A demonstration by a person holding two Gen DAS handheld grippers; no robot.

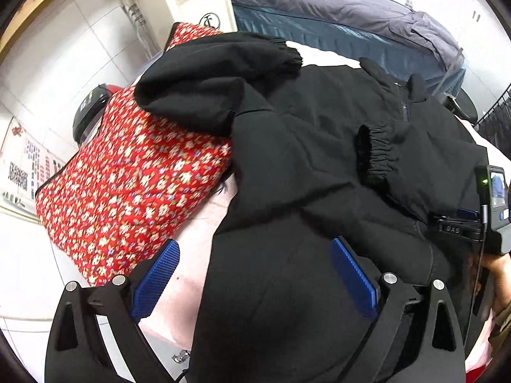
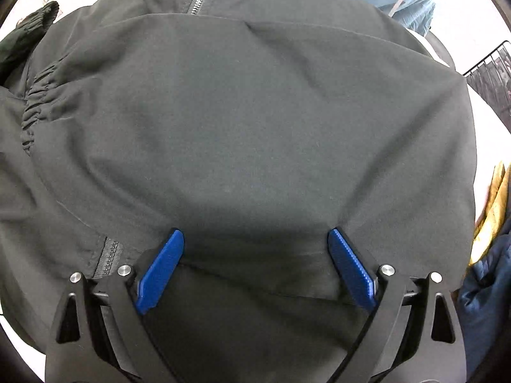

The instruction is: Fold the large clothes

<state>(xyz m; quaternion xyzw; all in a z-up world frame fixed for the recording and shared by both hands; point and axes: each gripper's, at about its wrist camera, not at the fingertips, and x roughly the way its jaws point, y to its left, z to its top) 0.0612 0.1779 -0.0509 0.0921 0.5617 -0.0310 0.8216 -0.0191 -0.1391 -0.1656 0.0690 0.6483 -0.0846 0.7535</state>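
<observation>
My right gripper (image 2: 255, 239) hangs spread wide over the black jacket (image 2: 249, 121), nothing between its blue pads (image 2: 159, 271). My left gripper (image 1: 254, 249) gapes too, at the jacket's edge beside a red floral garment (image 1: 127, 185); both sleeves lie folded across its front

The jacket (image 2: 255, 111) is matt black woven cloth, smooth across its body, with gathered elastic cuffs (image 1: 373, 156) and a metal-toothed zip (image 2: 201, 0). The red floral cloth (image 1: 127, 185) looks like soft printed cotton. Each claw (image 2: 255, 255) is matt black plastic with bright metal pins; its blue pads (image 2: 159, 271) are finely ribbed.
</observation>
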